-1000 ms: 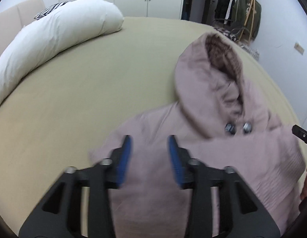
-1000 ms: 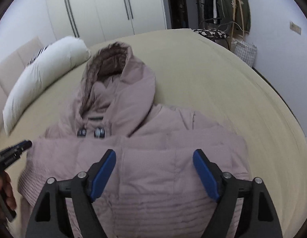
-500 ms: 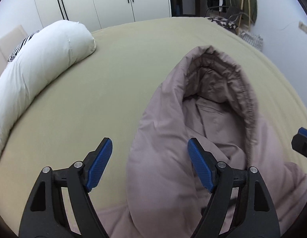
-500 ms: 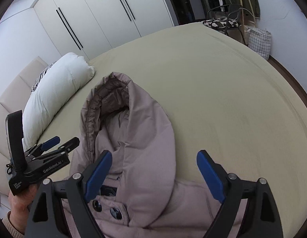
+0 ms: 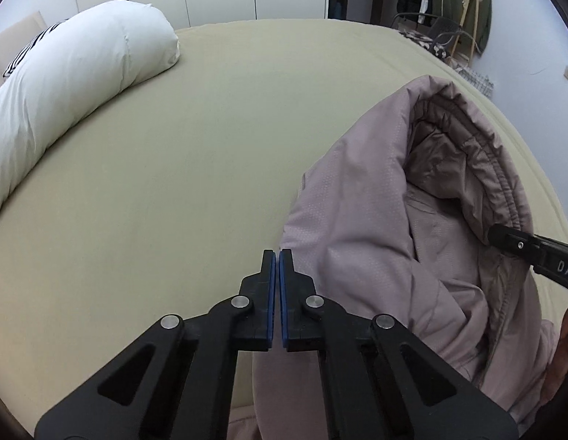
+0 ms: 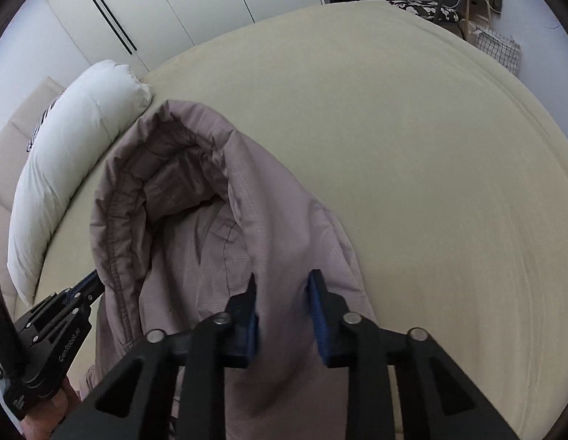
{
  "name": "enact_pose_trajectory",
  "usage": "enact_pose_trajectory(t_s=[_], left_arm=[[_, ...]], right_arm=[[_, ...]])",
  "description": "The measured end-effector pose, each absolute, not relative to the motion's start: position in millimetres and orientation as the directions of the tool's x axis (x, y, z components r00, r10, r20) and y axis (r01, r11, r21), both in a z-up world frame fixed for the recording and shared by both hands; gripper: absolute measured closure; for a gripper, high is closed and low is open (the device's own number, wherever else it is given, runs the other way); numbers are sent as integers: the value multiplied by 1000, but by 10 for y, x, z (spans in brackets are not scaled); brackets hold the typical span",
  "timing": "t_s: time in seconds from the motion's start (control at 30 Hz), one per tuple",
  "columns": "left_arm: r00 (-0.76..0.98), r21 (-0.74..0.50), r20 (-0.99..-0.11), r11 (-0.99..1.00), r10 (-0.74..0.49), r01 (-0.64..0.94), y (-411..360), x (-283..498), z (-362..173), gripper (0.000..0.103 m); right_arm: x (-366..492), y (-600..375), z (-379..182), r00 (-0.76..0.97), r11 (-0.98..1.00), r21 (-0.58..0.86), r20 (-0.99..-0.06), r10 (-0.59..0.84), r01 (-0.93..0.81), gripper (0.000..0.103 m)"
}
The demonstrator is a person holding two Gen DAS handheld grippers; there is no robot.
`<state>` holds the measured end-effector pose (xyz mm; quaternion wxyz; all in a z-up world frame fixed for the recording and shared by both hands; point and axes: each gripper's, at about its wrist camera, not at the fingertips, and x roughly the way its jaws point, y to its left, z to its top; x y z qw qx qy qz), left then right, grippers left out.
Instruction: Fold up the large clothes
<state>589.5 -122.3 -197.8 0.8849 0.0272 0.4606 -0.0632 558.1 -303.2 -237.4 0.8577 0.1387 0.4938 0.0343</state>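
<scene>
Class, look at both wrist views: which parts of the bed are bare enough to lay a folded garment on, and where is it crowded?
Bare olive-green bedsheet lies between the long white pillow and the padded mauve hooded jacket. Another wide free stretch runs from the jacket's far side to the bed's edge. It is crowded around the hood, where the left claw and right claw work.

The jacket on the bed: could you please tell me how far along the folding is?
Early, I'd judge. No finished fold shows: the hood lies open on the bed. In hand: the right claw is closing on its right edge; the left claw is shut at its left edge. Left: folding the hood down, likely.
</scene>
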Motion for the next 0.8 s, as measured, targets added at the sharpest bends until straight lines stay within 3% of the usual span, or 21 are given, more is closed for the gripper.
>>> enact_pose_trajectory(t_s=[0.1,0.2,0.27,0.3,0.33,0.37,0.4,0.43,0.47,0.57,0.67,0.7,0.77,0.8], left_arm=[[618,-73,-772,986,-152,151,-1179,5731,-1734,102],[620,-42,-769,980,-156,195,-1263,5662,-1607,98],[581,-25,-799,975,-151,219,-1345,5669,-1641,85],[583,-22,-800,977,-144,211,-1363,5672,-1655,64],[584,-36,-796,977,-155,210,-1363,5679,-1661,38],[588,-51,-791,977,-167,208,-1364,5673,-1663,31],[592,-51,-789,977,-167,207,-1385,5675,-1667,29],[582,-42,-796,975,-163,217,-1431,5699,-1694,29],[576,-35,-802,974,-160,222,-1474,5714,-1728,29],[568,22,-817,977,-106,213,-1601,5785,-1834,29],[569,48,-821,987,-49,155,-1536,5951,-1974,29],[573,49,-818,987,-47,152,-1517,5991,-1993,34],[576,57,-816,986,-46,159,-1525,6062,-2031,57],[567,45,-822,985,-57,164,-1515,6085,-2047,75]], right_arm=[[5415,-3005,-2225,547,965,255,-817,185,54,87],[5356,-3012,-2130,558,962,270,-805,201,44,87],[5358,-3020,-2111,558,959,279,-803,209,43,86],[5367,-3031,-2113,556,958,284,-804,214,42,81],[5381,-3042,-2126,553,957,286,-805,214,46,76],[5398,-3039,-2145,547,956,291,-808,218,49,68],[5380,-3034,-2150,551,954,294,-806,219,51,43],[5377,-3041,-2154,566,953,299,-795,219,52,27],[5363,-3055,-2152,581,953,297,-786,212,53,24],[5416,-3074,-2253,572,955,290,-794,206,58,24],[5502,-3086,-2362,543,957,283,-815,203,67,32],[5513,-3102,-2382,543,958,278,-815,202,62,33],[5579,-3083,-2408,550,963,264,-813,191,54,34],[5617,-3080,-2422,549,964,260,-814,191,51,39]])
